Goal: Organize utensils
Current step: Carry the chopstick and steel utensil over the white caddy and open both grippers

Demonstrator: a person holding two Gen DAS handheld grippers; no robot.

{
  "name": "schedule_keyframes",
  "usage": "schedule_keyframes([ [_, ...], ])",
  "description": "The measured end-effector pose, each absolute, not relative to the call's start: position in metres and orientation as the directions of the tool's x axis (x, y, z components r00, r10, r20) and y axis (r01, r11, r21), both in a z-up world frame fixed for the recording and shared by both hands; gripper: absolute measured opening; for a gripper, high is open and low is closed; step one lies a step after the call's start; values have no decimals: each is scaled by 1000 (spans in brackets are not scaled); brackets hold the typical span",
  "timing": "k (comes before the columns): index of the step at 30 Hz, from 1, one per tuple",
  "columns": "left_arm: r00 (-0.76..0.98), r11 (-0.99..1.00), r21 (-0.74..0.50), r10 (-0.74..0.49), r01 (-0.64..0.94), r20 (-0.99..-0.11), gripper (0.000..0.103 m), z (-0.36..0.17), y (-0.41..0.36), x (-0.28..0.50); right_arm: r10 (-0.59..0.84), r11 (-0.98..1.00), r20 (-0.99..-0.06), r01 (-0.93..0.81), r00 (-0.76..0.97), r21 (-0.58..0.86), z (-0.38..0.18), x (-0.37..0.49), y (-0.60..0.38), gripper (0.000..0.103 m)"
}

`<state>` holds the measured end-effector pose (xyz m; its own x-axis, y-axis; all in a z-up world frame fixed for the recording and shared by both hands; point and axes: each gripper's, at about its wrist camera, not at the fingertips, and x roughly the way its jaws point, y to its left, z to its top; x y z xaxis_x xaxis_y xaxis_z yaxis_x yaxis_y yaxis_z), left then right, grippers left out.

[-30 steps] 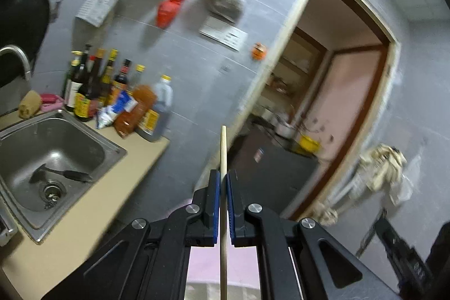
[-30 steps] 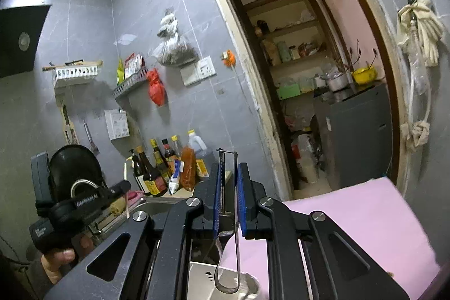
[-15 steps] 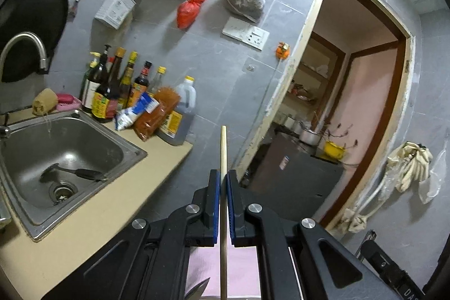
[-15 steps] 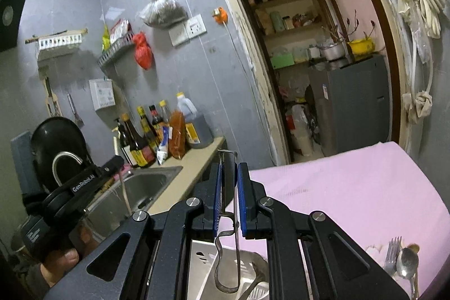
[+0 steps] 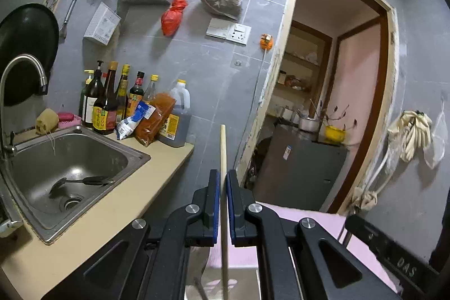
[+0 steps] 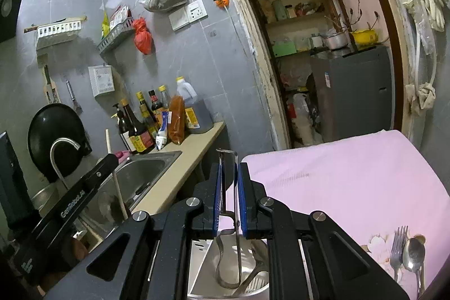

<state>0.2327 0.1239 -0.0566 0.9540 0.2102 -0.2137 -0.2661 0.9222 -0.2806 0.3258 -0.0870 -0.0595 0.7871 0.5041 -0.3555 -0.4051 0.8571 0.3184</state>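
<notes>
Holding both tools upright kept them clear of the counter: your left gripper had its jaws clamped on a wooden stick, and your right gripper pinched metal tongs above the basin, likely bound for it.

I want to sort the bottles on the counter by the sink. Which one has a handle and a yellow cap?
The big jug at the end of the row nearest the doorway. It is wide, clear plastic holding dark liquid, with a moulded handle; the other bottles are slim, without handles.
</notes>
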Motion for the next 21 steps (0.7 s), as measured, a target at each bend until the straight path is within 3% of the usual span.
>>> schedule_keyframes([
  [13, 947, 948, -217, 172, -235, -272, 8, -45, 131, 215, 519, 850, -354, -427, 778, 308, -56, 314, -90, 11],
  [21, 946, 949, -178, 215, -261, -243, 7, -39, 123, 207, 515, 855, -345, -441, 784, 274, -52, 304, -92, 11],
])
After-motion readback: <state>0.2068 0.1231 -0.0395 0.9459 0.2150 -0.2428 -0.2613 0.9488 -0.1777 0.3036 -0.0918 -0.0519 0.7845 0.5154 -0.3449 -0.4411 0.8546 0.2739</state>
